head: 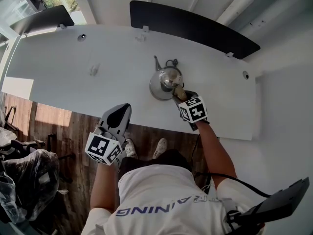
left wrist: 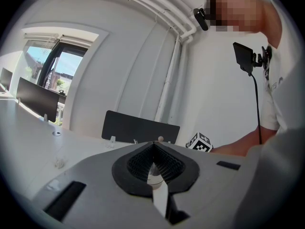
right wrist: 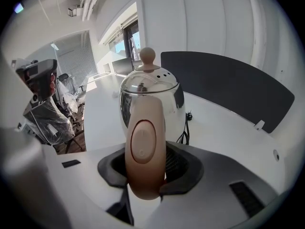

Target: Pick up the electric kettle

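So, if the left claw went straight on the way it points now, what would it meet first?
Probably the electric kettle: its knob shows just above the left claw tips, dead ahead across the table. Depth is unclear, so it might pass beside it.

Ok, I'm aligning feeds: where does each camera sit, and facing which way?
Head view: on the head, steeply down at table, kettle, left gripper, right gripper, forearms.
Left gripper view: on that gripper, level across the table toward the divider; shut jaws, torso.
Right gripper view: on that gripper, at the kettle; jaws clamp its handle.
Head and right gripper views share kettle, divider.
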Demonstrator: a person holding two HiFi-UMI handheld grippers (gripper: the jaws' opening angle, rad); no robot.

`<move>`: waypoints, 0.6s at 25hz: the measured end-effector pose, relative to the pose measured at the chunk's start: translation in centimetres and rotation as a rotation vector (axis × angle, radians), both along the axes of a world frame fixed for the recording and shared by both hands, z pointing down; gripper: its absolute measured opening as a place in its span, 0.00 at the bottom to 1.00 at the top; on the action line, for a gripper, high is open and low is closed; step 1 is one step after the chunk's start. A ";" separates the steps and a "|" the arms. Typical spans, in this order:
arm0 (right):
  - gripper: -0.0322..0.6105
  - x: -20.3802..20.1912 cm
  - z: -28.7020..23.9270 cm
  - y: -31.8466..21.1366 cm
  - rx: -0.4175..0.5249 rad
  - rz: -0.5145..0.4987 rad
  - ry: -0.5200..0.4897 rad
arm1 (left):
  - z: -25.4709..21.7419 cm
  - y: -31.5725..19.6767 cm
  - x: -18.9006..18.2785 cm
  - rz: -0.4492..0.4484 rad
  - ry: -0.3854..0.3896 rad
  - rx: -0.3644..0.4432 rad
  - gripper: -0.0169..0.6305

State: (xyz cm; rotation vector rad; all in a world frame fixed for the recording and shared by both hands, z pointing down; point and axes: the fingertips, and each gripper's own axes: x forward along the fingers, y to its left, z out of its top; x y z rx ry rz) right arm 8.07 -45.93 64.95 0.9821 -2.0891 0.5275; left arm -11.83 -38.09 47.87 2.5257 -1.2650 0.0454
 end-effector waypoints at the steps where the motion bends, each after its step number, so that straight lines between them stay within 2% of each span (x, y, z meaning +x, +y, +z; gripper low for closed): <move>1: 0.26 0.0 0.0 0.0 0.002 -0.001 -0.001 | 0.0 0.0 0.0 0.001 -0.001 0.000 0.05; 5: 0.26 0.1 0.0 0.0 0.032 -0.001 -0.008 | 0.1 -0.1 0.1 0.005 -0.003 -0.002 0.05; 15: 0.23 -0.4 -2.2 -0.5 0.176 0.021 -0.070 | 0.0 0.2 -0.1 0.006 -0.012 -0.003 0.05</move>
